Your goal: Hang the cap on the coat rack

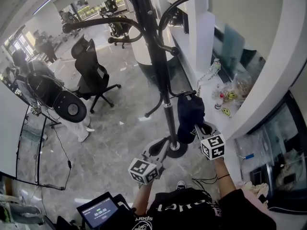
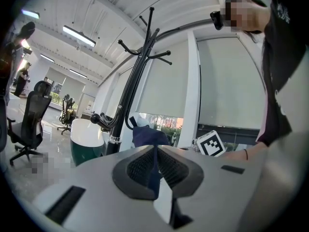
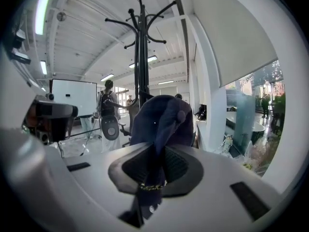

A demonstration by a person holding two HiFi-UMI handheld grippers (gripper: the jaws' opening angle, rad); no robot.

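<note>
1. The navy cap (image 1: 189, 114) hung just right of the black coat rack (image 1: 156, 56) pole, low down and above the rack's round base. Its top sat close under a short low hook. Whether it bore on that hook could not be told.
2. The right gripper (image 1: 199, 128) held the cap from the near side and below, with the crown standing up toward the rack. Judgement: this grip kept the open underside free, so a hook could enter without the jaws in the way.
3. Right claw: pressed nearly together, pinching a narrow band of the cap's dark fabric. A small brass-coloured fitting lay on the band at the pads, so it was probably the rear strap. In the right gripper view the cap (image 3: 161, 122) rose straight from the right gripper (image 3: 154, 151), with the coat rack (image 3: 140, 57) behind it.
4. Left claw: the left gripper (image 1: 162, 153) sat near and left of the pole base, apart from the cap. In the left gripper view the left gripper (image 2: 155, 151) had its jaws brought together, with no object made out between them. The cap (image 2: 147, 135) showed beyond them, beside the coat rack (image 2: 135, 81). Judgement: it was idle, kept clear of the hanging.
5. Judgement: hanging was not confirmed. The right claw would need to let go only once the cap rested on a hook.
</note>
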